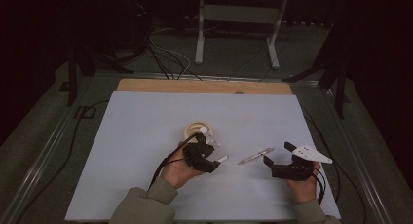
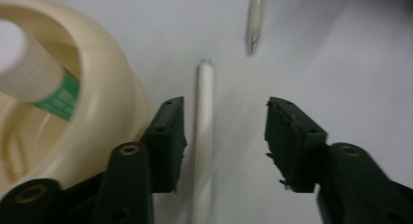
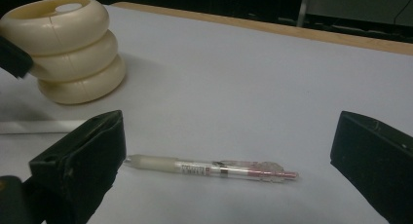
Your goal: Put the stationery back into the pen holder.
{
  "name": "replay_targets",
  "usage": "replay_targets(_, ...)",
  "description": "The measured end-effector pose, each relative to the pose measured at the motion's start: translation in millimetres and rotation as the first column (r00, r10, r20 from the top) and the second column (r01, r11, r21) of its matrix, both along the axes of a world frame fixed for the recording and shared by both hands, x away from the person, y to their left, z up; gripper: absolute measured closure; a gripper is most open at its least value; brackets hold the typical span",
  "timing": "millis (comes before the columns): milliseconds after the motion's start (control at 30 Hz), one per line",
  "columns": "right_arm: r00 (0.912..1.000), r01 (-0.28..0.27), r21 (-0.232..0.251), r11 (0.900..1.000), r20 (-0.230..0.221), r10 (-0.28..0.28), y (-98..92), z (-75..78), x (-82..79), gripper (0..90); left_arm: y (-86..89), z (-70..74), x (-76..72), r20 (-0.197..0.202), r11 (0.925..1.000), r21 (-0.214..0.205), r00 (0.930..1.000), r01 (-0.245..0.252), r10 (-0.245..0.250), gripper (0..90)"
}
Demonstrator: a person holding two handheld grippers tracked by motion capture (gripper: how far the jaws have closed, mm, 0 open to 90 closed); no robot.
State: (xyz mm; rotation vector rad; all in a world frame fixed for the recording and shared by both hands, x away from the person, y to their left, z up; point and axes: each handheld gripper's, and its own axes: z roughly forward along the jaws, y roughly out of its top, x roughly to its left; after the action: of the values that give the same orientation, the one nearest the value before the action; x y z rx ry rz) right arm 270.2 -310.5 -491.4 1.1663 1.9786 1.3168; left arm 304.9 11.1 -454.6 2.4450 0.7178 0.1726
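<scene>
- Black jaws of the left gripper (image 2: 221, 141) rose nearest the lens in the left gripper view, standing part-spread with a white pen (image 2: 203, 136) lying lengthwise in the gap between them.
- That white pen lay close against the inner face of one jaw, the one beside the holder, with clear table between it and the other; neither pad appeared to press on it, so it rested loose on the white table sheet (image 1: 146, 121).
- Straddling the pen along its length looked like the set-up for a pinch across its barrel.
- Just to one side of that gripper stood a cream ringed pen holder (image 2: 104, 112), touching or nearly touching the outer side of the near jaw; a white stick with a green label (image 2: 36, 78) already leaned inside it, which suggested where the pens belong.
- Ahead of the left jaws, past the white pen's tip, lay the point of a clear pen (image 2: 254, 24).
- From the right gripper (image 3: 226, 151), whose jaws stood wide apart and empty, the same clear pen lay crosswise just in front of the gap, on the table, apart from both jaws.
- From above, the left gripper (image 1: 214, 158) sat just beside the holder, the right gripper (image 1: 277, 153) near the clear pen's end.
</scene>
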Motion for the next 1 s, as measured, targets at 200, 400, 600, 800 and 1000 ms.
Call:
replay_targets(200,1.0,-0.001,-0.001,1.0,-0.001,0.001,0.5,-0.1,0.0,0.3,-10.8,-18.4,4.8,-0.016,0.9969,0.078,0.9999,0.007,-0.006,57.2)
replay_targets(400,1.0,-0.002,0.0,1.0,-0.002,0.002,0.6,-0.2,0.1,0.3,-18.2,-29.3,7.3,-0.033,0.9904,0.138,0.9994,0.012,-0.007,66.4)
replay_targets(600,1.0,-0.001,0.001,1.0,-0.003,0.001,0.4,-0.2,0.2,0.3,-20.1,-39.2,9.8,-0.05,0.982,0.188,0.9987,0.017,-0.008,71.9)
replay_targets(800,1.0,-0.003,-0.003,1.0,-0.005,0.003,0.9,-0.6,0.6,0.3,-21.0,-40.8,10.0,-0.066,0.9805,0.193,0.9975,0.037,-0.024,79.1)
replay_targets(1000,1.0,0.001,-0.001,1.0,-0.004,-0.001,0.3,-0.2,0.3,0.3,-17.6,-40.4,11.8,-0.091,0.9858,0.163,0.9954,0.043,-0.028,79.6)
